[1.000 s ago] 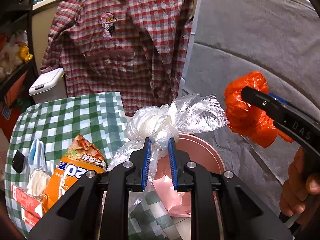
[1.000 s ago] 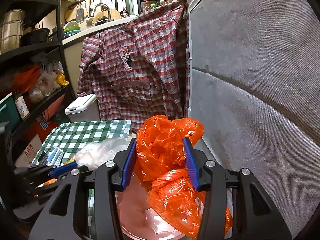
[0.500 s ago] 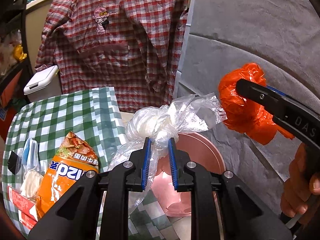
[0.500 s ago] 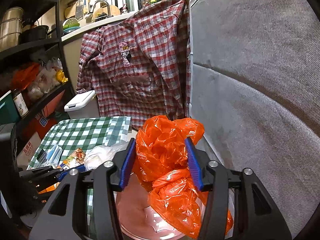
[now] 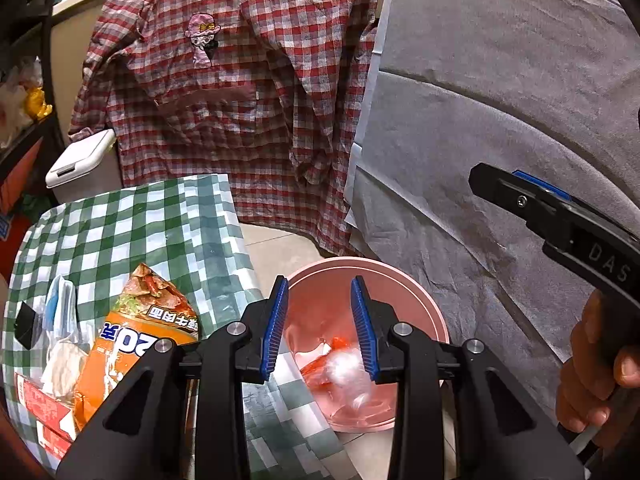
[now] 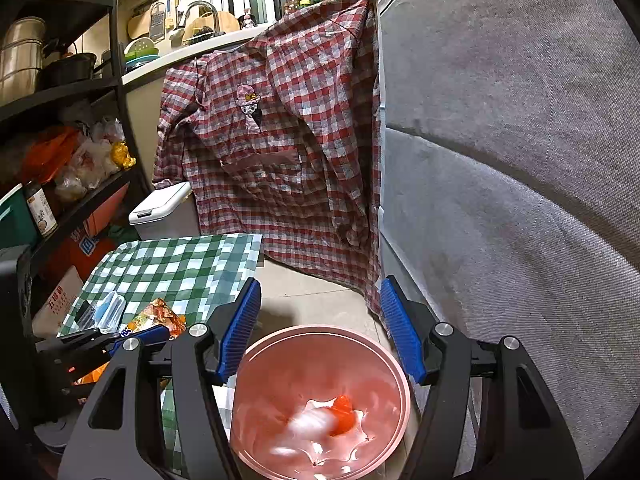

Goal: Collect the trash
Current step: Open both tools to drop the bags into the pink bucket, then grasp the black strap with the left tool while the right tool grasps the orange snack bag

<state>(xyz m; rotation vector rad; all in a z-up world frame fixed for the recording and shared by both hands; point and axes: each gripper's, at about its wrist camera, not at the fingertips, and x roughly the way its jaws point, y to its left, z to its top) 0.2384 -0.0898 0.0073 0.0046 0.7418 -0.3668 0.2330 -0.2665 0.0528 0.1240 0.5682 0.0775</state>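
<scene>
A pink bin (image 5: 416, 292) (image 6: 256, 354) stands on the floor below both grippers. Inside it lie an orange plastic bag (image 6: 343, 416) (image 5: 320, 368) and a clear plastic bag (image 6: 310, 426) (image 5: 346, 372), blurred. My left gripper (image 5: 319, 324) is open and empty above the bin's near rim. My right gripper (image 6: 320, 328) is open and empty above the bin; it also shows at the right of the left wrist view (image 5: 560, 216). An orange snack packet (image 5: 132, 340) (image 6: 156, 316), a blue mask (image 5: 60, 308) and white paper (image 5: 64, 364) lie on the green checked tablecloth (image 5: 132, 232).
A red plaid shirt (image 5: 240, 92) hangs behind the bin. A grey fabric wall (image 5: 500, 100) runs along the right. A white lidded bin (image 5: 80, 164) stands left of the shirt. Shelves with bags and pots (image 6: 60, 152) stand at the left.
Both grippers opened. The clear bag fell from the left gripper and the orange bag from the right gripper into the pink bin.
</scene>
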